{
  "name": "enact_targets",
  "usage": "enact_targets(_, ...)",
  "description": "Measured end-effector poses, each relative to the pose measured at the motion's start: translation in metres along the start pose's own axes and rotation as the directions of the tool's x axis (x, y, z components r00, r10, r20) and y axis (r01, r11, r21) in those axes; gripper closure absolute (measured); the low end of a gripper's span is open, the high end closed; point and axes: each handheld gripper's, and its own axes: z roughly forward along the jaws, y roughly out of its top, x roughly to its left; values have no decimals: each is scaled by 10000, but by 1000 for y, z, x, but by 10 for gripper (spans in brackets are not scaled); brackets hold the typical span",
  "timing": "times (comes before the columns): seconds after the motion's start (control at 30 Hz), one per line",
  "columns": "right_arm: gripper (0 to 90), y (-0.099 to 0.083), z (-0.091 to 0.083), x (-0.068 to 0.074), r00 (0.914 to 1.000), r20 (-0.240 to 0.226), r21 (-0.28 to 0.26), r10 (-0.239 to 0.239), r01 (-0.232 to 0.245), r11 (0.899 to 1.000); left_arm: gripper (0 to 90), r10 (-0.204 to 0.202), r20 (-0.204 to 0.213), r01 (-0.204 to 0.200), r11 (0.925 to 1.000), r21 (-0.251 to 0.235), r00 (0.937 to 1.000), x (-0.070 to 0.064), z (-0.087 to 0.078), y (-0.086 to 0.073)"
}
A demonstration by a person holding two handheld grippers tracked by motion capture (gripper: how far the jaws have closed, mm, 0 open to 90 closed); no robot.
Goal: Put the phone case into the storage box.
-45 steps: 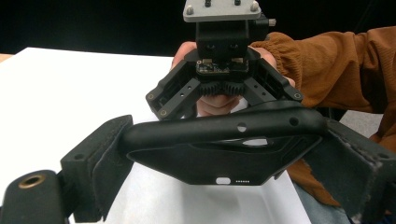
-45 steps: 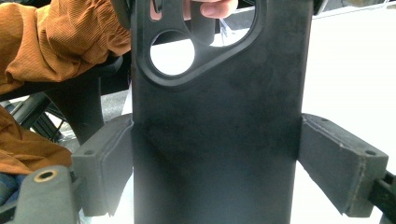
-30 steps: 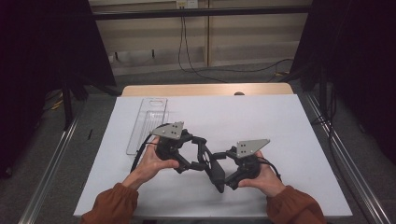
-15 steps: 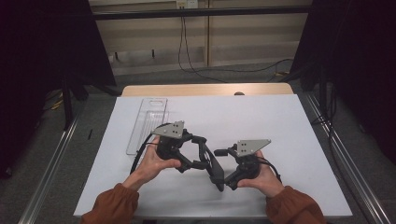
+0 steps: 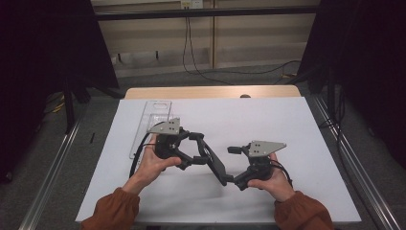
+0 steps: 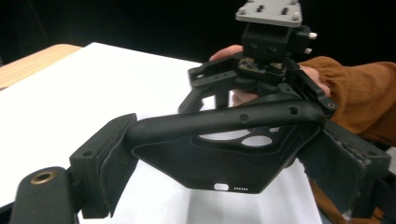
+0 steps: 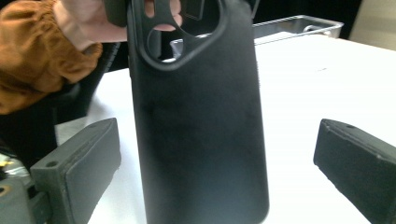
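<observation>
A black phone case [image 5: 216, 165] hangs above the white bench [image 5: 297, 124] at the lower centre of the high view, stretched between the two tongs. In the left gripper view the case [image 6: 219, 154] lies crosswise between the left tongs [image 6: 233, 163], its open inside facing the camera, with the camera cut-out at the right and a small slot near its lower edge. Beside that slot sits a line of tiny moulded writing, too small to read. Both pads touch the case's ends, so the left tongs are clamped on it.

In the right gripper view the case [image 7: 196, 121] stands upright with its matte back to the camera, the camera cut-out at the top. It bears no readable mark on this face. The right tongs [image 7: 219, 163] are spread wide; the left-hand pad [image 7: 79, 163] sits just beside the case's edge and the right-hand pad [image 7: 355, 158] is well apart from it.

In the high view the left hand [image 5: 152, 160] holds the left tongs [image 5: 201, 153] at centre left, and the right hand [image 5: 270, 179] holds the right tongs [image 5: 234, 179] at lower right. A clear plastic tray [image 5: 155, 115] lies on the bench at upper left of centre, beyond the left hand. Orange sleeves [image 5: 115, 211] enter from the bottom edge.
</observation>
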Motion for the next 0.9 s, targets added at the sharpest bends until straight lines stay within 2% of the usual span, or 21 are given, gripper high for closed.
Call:
enact_targets(0.13,3,0,-5,0,9982,599,-102,47,-41,9999,145,-93,-300,90,9999,-75,9995,2,-4,0)
enact_targets(0.5,10,-3,-15,-4,9873,1535,-227,422,-392,9990,145,-316,-955,294,9993,-239,9949,4,-15,2)
enact_targets(0.63,8,-4,-19,-6,9784,2000,-304,531,-480,9984,145,-375,-1168,348,9991,-252,9925,4,-18,3)
enact_targets(0.9,1,-7,-35,-8,9540,2917,-592,689,-539,9968,145,-412,-1527,379,9990,-243,9874,5,-23,3)
